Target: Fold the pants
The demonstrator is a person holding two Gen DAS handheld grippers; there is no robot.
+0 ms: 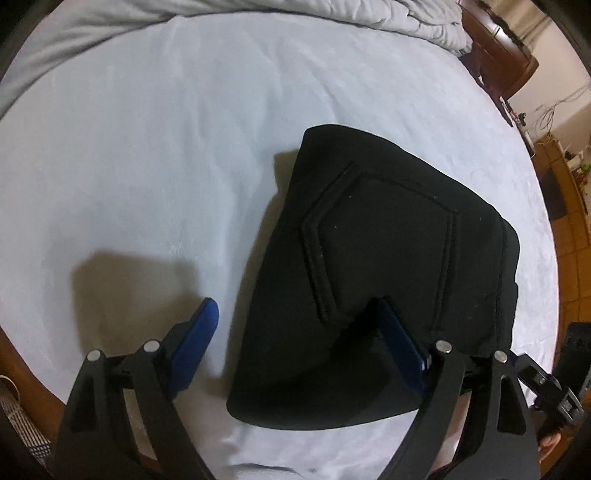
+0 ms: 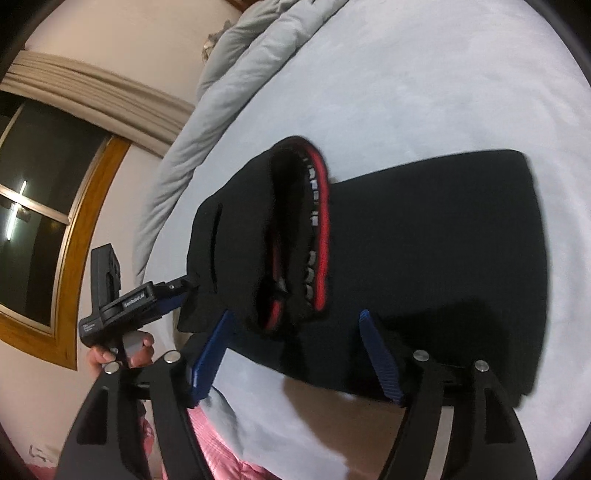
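The black pants lie folded into a compact bundle on the light bed sheet, back pocket facing up. My left gripper is open, its blue pads straddling the bundle's near left edge, one pad on the sheet, one over the cloth. In the right wrist view the pants show their open waistband with a red inner band. My right gripper is open, its pads on either side of the waistband end. The left gripper shows there at the bundle's left edge.
A rumpled grey duvet lies along the far side of the bed and shows in the right wrist view. A wooden-framed window is on the wall. Wooden furniture and tiled floor lie beyond the bed's right edge.
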